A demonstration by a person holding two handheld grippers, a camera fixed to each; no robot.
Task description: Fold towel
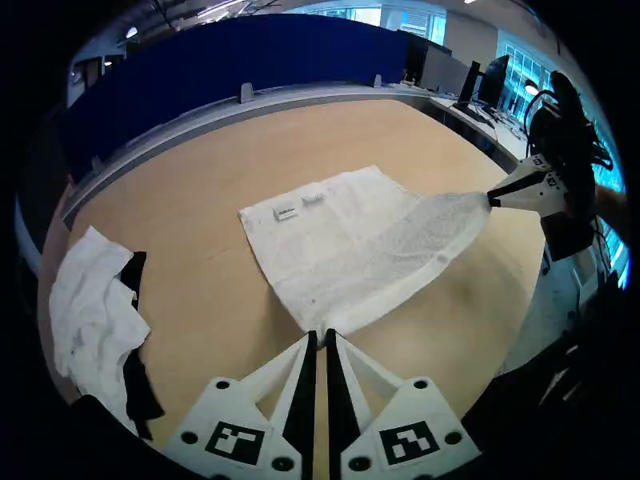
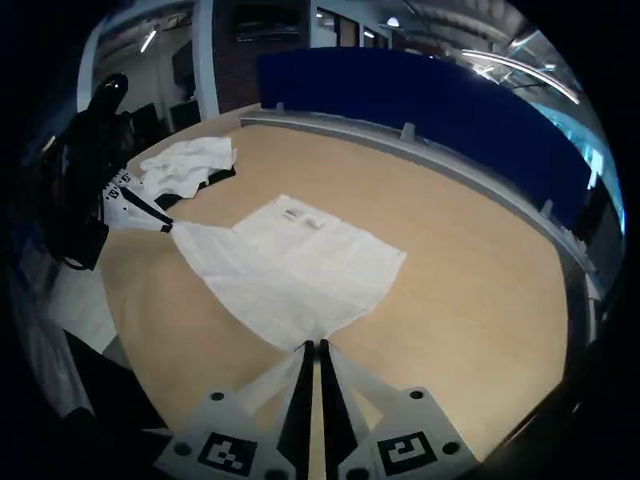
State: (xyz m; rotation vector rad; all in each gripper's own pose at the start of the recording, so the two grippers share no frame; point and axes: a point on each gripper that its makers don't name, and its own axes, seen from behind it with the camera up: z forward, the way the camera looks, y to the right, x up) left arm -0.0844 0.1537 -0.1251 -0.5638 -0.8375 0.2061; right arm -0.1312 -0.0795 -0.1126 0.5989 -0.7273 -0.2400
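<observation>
Currently the left tool (image 1: 321, 336) is clenching one near corner of the towel (image 1: 336, 240), with its fingers pressed together and cloth pinched between them. Likewise the right tool (image 2: 313, 346) is clenching the other near corner, fabric caught between its fingers. The towel is lying spread out in the middle of the bench (image 1: 200, 200). Its far half is resting flat, while the near edge is lifting off the wood and stretching taut between the two tools. Two small tags (image 1: 298, 206) are sitting face up on the far part of the towel. A pile of white and dark cloths (image 1: 96, 320) is lying near the bench edge, well apart from the towel. A blue partition (image 1: 240, 56) is running along the far side.

Progress is looking early: the corners are grasped and the lift is starting, but no fold is laid down yet. What is remaining is carrying the near edge over to the far edge, setting it down, releasing, then probably folding again and smoothing.
</observation>
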